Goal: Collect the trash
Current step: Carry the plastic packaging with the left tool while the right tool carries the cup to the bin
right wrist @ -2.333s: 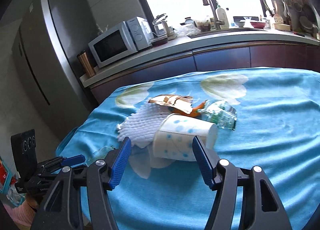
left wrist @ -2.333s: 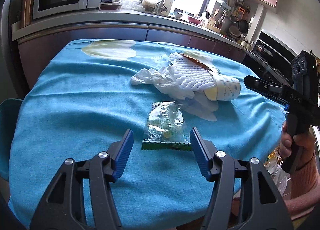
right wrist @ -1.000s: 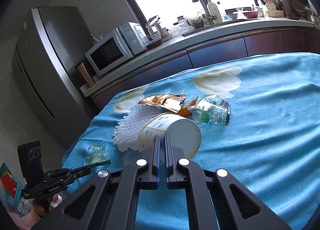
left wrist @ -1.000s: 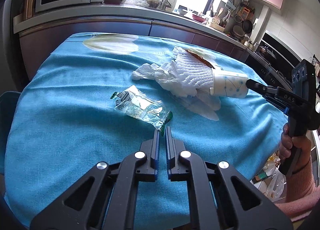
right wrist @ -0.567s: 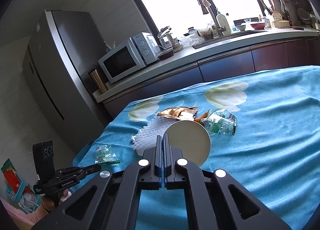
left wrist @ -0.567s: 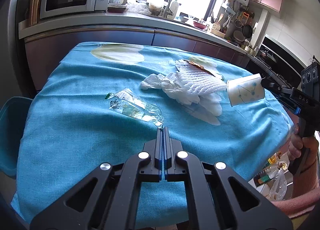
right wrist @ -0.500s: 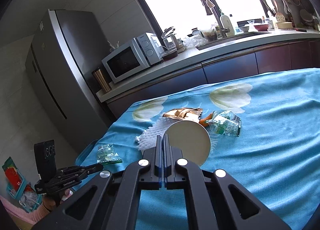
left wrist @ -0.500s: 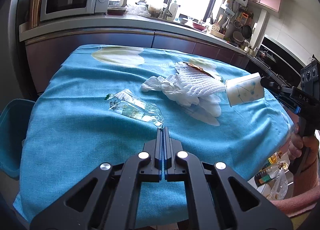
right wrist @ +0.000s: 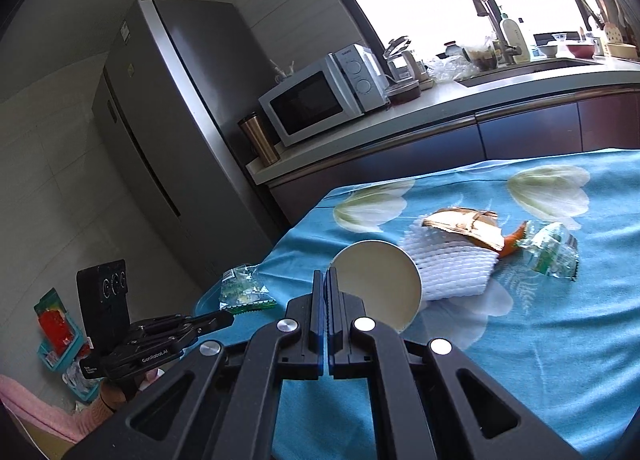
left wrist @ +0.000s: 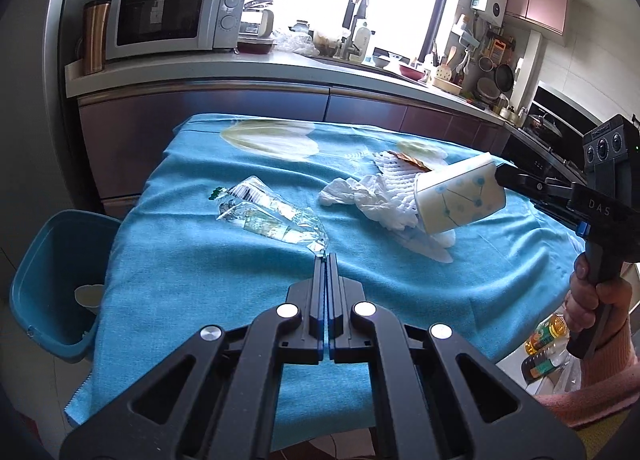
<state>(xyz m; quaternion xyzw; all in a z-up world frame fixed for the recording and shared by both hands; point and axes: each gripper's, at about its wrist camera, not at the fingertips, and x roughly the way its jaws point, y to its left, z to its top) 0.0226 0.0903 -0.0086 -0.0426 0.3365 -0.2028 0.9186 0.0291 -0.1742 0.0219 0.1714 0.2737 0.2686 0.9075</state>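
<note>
Crinkly clear snack wrapper (left wrist: 276, 216) pinched by corner in my left gripper (left wrist: 325, 258), lifted off blue tablecloth (left wrist: 192, 268). Right gripper (right wrist: 325, 274) clamped on paper cup (right wrist: 378, 286) rim, cup airborne. Carry step under way. Next: swing both over blue bin (left wrist: 44, 260) at table's left edge, release.

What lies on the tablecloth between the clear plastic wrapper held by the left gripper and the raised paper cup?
In the left wrist view, crumpled white tissue and white foam netting lie between the wrapper and cup.

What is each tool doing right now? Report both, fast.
Left tool: shut on the wrapper, pinched by its corner.
Right tool: shut on the cup, pinched at its rim.
</note>
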